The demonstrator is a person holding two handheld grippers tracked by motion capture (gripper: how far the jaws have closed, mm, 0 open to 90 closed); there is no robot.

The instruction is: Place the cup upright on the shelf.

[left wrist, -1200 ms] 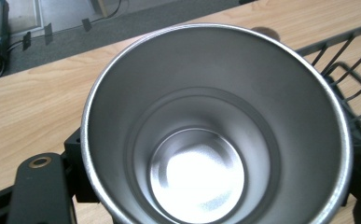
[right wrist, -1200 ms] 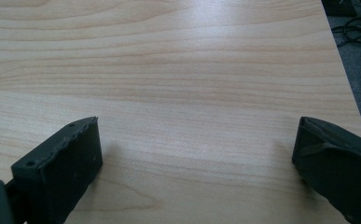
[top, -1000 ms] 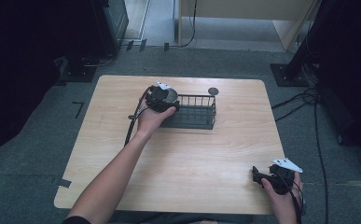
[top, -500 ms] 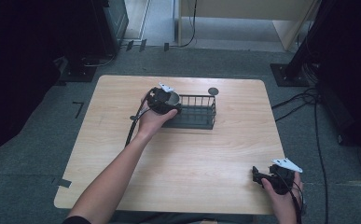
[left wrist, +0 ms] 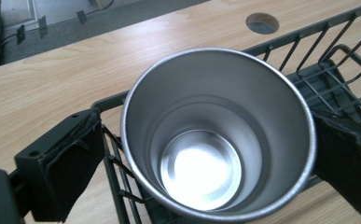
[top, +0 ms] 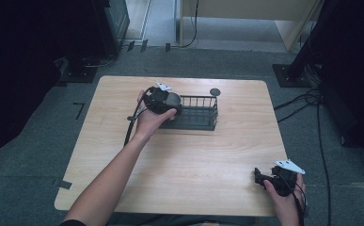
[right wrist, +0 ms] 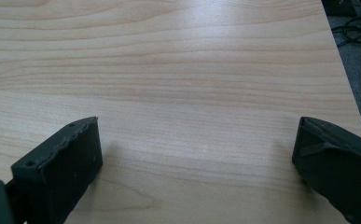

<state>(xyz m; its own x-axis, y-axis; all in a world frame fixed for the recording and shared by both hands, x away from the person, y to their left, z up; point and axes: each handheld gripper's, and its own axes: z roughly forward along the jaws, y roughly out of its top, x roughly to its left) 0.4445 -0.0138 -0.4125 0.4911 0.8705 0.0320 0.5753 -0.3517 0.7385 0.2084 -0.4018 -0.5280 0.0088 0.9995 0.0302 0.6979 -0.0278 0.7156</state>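
A shiny steel cup (left wrist: 218, 135) stands upright in the left end of a black wire basket (top: 196, 113) at the back middle of the table. My left gripper (left wrist: 206, 140) looks down into the cup. Its jaws have just been opening and now stand wide on either side of the cup; the left pad (left wrist: 71, 158) is clear of the wall. In the high view the left gripper (top: 163, 101) sits over the basket's left end. My right gripper (top: 264, 179) rests near the table's front right corner, open (right wrist: 197, 154), with bare wood between its jaws.
A round cable hole (top: 215, 92) lies in the wooden table (top: 184, 165) just behind the basket's right end. Dark stands and cables crowd the floor to the right and at the back left.
The left hand has shifted only slightly at the basket's left end. The right hand has kept still.
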